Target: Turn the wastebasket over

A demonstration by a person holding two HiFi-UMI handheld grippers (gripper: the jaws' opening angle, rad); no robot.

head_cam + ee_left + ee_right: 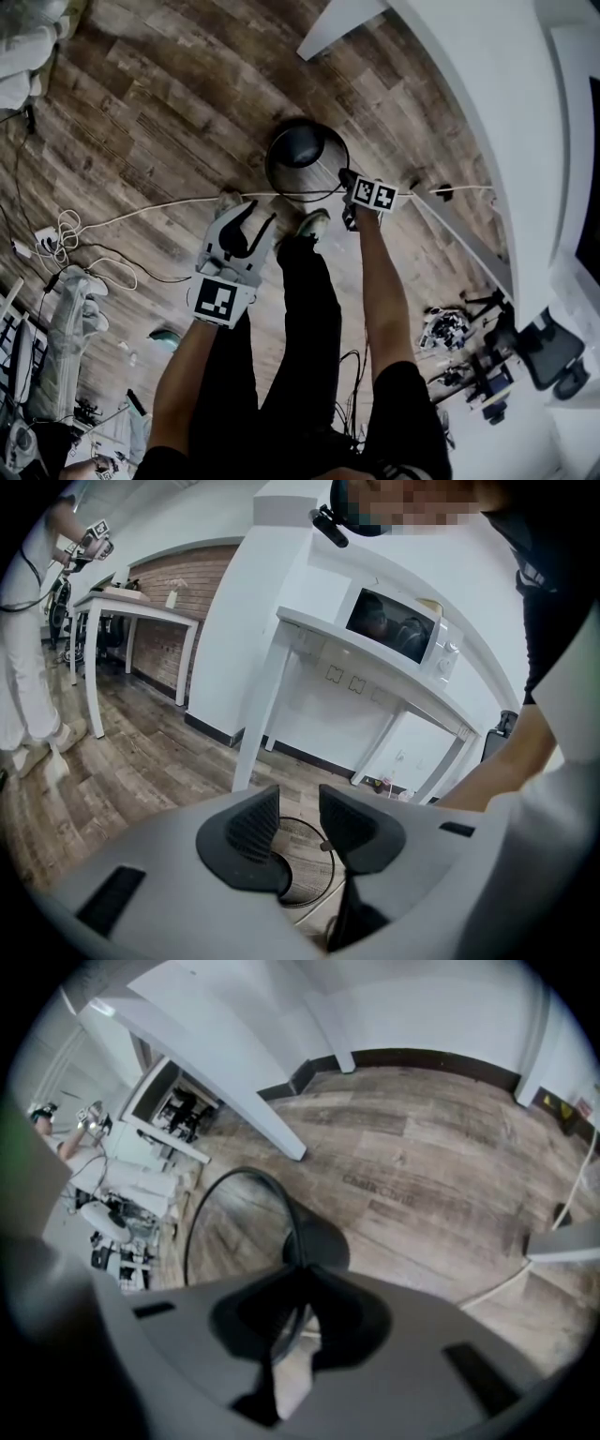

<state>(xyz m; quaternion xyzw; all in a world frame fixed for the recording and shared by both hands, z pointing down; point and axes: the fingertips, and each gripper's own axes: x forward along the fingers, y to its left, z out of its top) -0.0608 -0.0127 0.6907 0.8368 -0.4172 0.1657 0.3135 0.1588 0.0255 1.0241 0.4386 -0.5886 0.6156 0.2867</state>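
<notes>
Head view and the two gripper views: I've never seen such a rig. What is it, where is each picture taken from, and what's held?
No robot here: a person holds a clamping tool in each hand. The head view is from a camera on the person's head, looking down at a wooden floor. The other two cameras ride on the tools and look along their jaws. Down there are a black wastebasket and a white cable lying across the floor. The right tool is closed on the wastebasket's thin rim. The left tool is open and empty, above the floor.
</notes>
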